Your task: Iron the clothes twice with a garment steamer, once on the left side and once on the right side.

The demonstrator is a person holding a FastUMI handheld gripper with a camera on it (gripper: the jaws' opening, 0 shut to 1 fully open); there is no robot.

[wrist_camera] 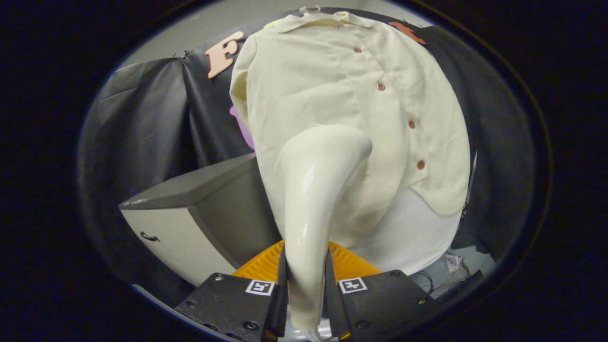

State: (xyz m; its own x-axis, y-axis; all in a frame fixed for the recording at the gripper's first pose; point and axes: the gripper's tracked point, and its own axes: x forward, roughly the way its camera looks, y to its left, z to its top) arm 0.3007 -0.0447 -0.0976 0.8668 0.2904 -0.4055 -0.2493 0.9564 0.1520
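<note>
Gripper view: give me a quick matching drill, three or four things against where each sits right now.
Things
1. glossy cream garment steamer
2. pale yellow button-up shirt
3. grey-topped white cabinet
4. gripper

Places
A. hanging against the black cloth wall, beyond the steamer
B. shut on the steamer's handle
C. head against the shirt's front
D. beside the shirt, with a small dark handle

Pairs: 1-C, 2-A, 3-D, 4-B
</note>
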